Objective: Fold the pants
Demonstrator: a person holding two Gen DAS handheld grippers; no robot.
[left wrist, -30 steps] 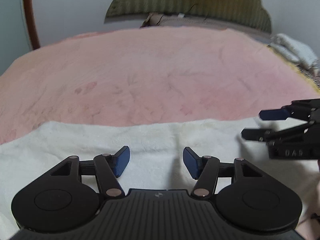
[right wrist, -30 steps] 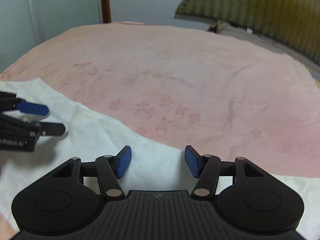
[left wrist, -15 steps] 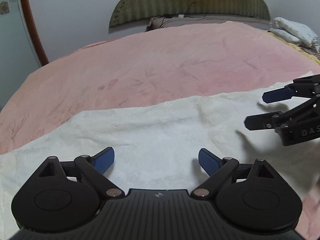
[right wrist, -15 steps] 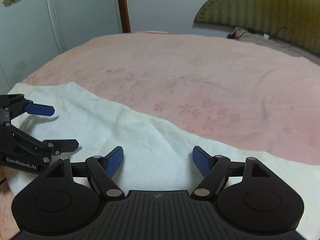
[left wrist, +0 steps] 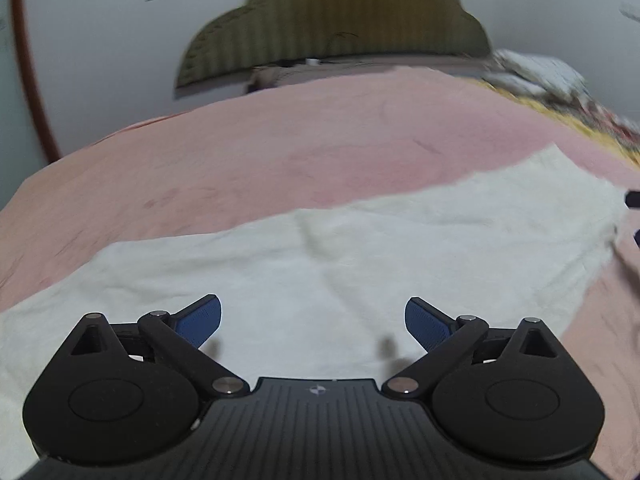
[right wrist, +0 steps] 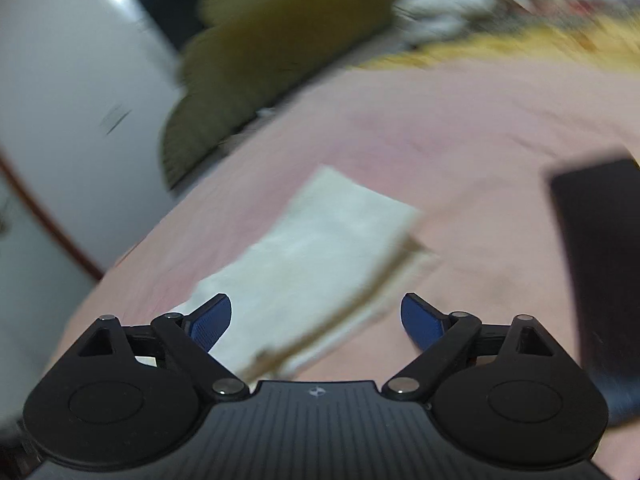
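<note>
Pants [left wrist: 340, 264], cream-white and spread flat, lie across the pink bedspread [left wrist: 280, 152] in the left wrist view, running as a broad band from the lower left of the frame up toward the right edge, with a soft crease near the middle. Over the near part of that cloth hovers the left gripper [left wrist: 313, 322], its blue-padded fingers [left wrist: 200, 322] spread wide and released, nothing between them; their small shadows fall on the fabric just ahead. At the far right edge of the same frame two dark tips of the right gripper [left wrist: 634, 200] barely show, just beside the end of the garment. The right wrist view is tilted and heavily blurred: the pants [right wrist: 320, 248] appear there as a pale rectangle in the middle of the frame, lengthwise away from the camera, with a layered edge along its right side. The right gripper [right wrist: 316, 320] sits above the near end of the cloth, fingers [right wrist: 212, 320] likewise apart and empty. A dark flat object [right wrist: 596, 272] occupies the right side of that frame; what it is cannot be told. An olive-green headboard [left wrist: 332, 24] stands against the pale wall at the top of the left view, and a rumpled pale bundle [left wrist: 536, 72] lies at the upper right beside a yellow patterned cover [left wrist: 560, 120].
</note>
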